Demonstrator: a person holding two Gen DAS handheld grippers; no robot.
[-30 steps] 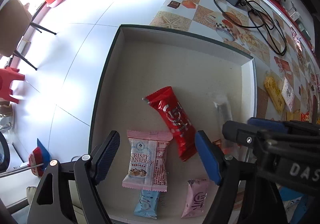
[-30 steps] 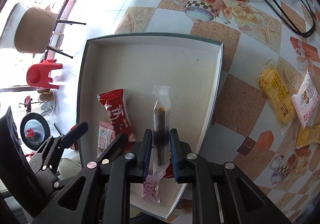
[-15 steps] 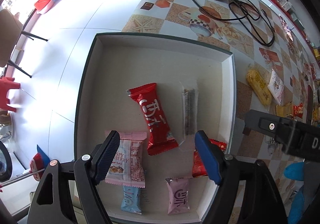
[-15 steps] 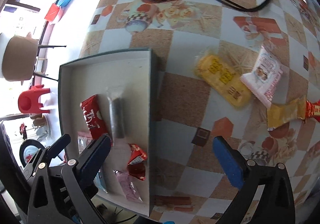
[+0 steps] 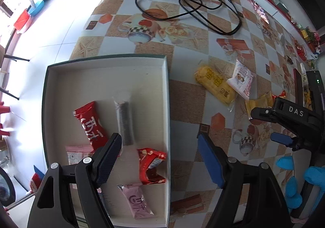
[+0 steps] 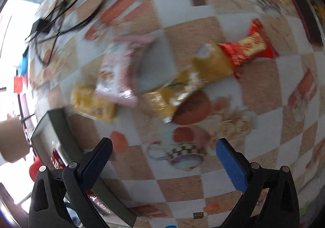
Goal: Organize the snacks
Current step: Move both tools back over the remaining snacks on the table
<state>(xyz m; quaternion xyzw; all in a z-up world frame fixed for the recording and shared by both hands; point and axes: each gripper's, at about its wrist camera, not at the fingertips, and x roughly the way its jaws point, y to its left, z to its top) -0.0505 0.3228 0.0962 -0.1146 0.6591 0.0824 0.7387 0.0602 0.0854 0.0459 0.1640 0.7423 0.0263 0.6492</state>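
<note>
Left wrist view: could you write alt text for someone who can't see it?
An open left gripper hangs over a shallow box holding several wrapped snacks, with nothing between its fingers. More snacks, including a yellow packet, lie on the patterned table beside it.

Glossy plastic snack wrappers point(image 5: 90, 124), matt box point(image 5: 105, 77)

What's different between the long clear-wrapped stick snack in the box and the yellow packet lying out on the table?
The clear-wrapped stick snack lies inside the white box; the yellow packet sits outside it on the patterned tablecloth. The stick is narrow, with a see-through wrapper showing a dark bar; the yellow packet is broader and opaque, with printed characters. The stick lies nearly parallel to the box's long sides; the yellow packet lies diagonally. Both lie flat, and neither is held.
</note>
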